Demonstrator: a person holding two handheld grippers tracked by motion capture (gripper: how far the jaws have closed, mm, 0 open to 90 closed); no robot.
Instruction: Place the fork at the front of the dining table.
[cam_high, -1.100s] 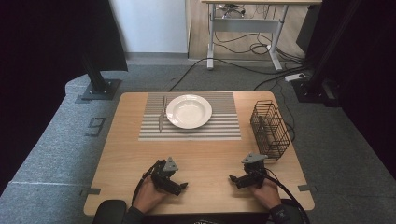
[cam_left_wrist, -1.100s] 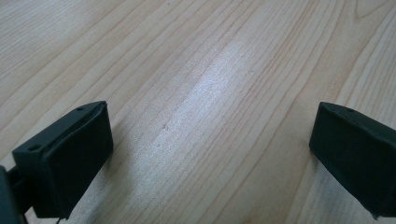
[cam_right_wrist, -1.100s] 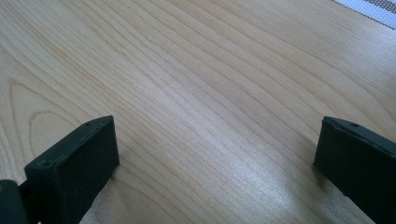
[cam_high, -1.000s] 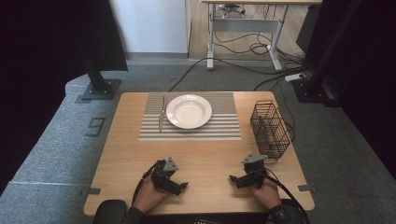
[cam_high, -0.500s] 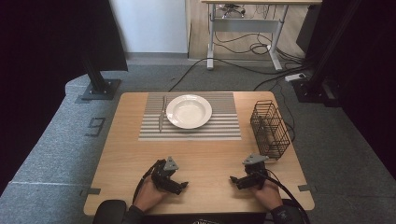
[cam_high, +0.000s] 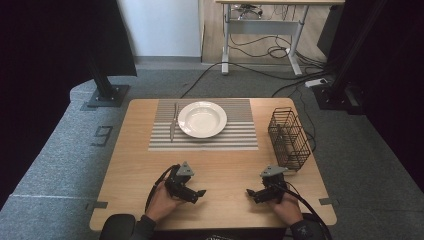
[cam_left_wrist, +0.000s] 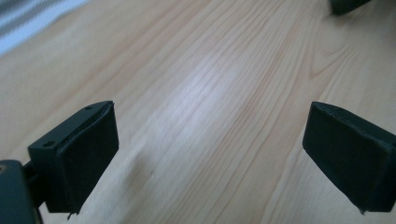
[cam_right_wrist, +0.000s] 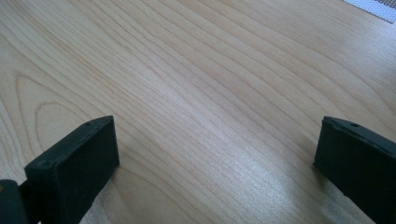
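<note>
Your left claw (cam_high: 196, 192) is resting low on the wooden counter (cam_high: 225, 165) near its front edge, jaws spread wide with bare wood between them. Your right claw (cam_high: 252, 192) is sitting beside it, likewise gaping over bare wood. Farther off, a white plate (cam_high: 202, 119) is lying on a striped placemat (cam_high: 235, 135), a knife (cam_high: 172, 121) just left of it, and a black wire basket (cam_high: 288, 138) is standing at the right.

text: "9" | on: floor (cam_high: 60, 150) left of table (cam_high: 130, 165)
</note>
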